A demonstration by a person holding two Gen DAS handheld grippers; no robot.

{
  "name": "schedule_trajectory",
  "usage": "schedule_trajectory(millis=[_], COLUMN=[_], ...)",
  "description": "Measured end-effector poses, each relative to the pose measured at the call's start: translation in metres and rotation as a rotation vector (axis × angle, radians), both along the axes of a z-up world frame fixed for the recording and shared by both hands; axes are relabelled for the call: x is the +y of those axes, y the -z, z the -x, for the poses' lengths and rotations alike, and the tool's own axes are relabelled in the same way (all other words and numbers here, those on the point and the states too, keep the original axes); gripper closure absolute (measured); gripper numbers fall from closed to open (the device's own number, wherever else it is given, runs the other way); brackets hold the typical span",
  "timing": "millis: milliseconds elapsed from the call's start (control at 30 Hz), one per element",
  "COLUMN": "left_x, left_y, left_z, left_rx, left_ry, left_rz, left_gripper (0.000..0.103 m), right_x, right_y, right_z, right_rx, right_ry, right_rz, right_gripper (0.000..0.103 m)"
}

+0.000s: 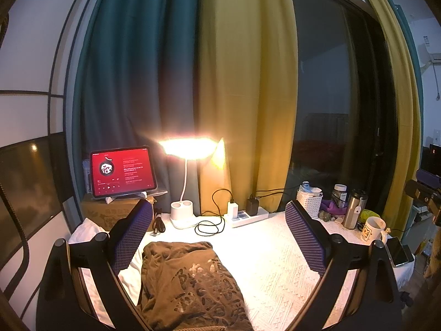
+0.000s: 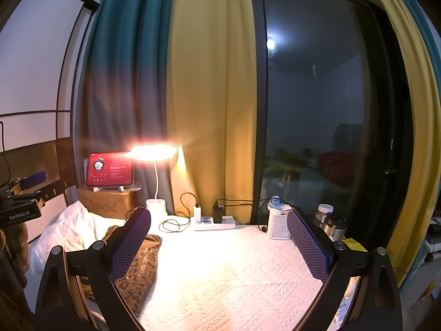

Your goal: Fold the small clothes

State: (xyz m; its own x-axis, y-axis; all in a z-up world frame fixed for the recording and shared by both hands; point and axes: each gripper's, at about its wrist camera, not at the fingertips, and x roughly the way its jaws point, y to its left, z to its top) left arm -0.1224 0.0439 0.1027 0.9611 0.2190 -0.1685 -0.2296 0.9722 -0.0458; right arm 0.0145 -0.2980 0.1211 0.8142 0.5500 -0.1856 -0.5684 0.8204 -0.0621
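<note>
A brown garment with a pale printed pattern [image 1: 190,284] lies folded on the white textured table cloth [image 1: 275,262], at the lower middle of the left wrist view. My left gripper [image 1: 220,237] is open above it, fingers wide apart, holding nothing. In the right wrist view the same garment [image 2: 140,270] lies at the left, partly behind the left finger [image 2: 129,242]. My right gripper [image 2: 220,242] is open and empty over the bare cloth [image 2: 234,275]. The other gripper's body shows at the far left of that view [image 2: 24,201].
At the back stand a lit desk lamp [image 1: 187,149], a tablet [image 1: 122,171] on a cardboard box, a power strip [image 1: 248,215] with chargers and cables. At the right are a white basket [image 1: 310,201], jar, steel flask [image 1: 354,209], mug [image 1: 372,229], phone [image 1: 399,251]. White bedding [image 2: 66,229] lies left.
</note>
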Motion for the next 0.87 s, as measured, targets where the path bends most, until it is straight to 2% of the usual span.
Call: schedule_trajectory(millis=[867], left_x=[-0.006], left_y=[0.003], left_z=[-0.002], left_rx=[0.008], left_ry=[0.004], left_rz=[-0.001], left_gripper=[0.007], right_x=[0.004], right_y=[0.004], right_z=[-0.009], right_rx=[0.025], right_ry=[0.007], right_rz=[0.008], right_gripper=[0.003])
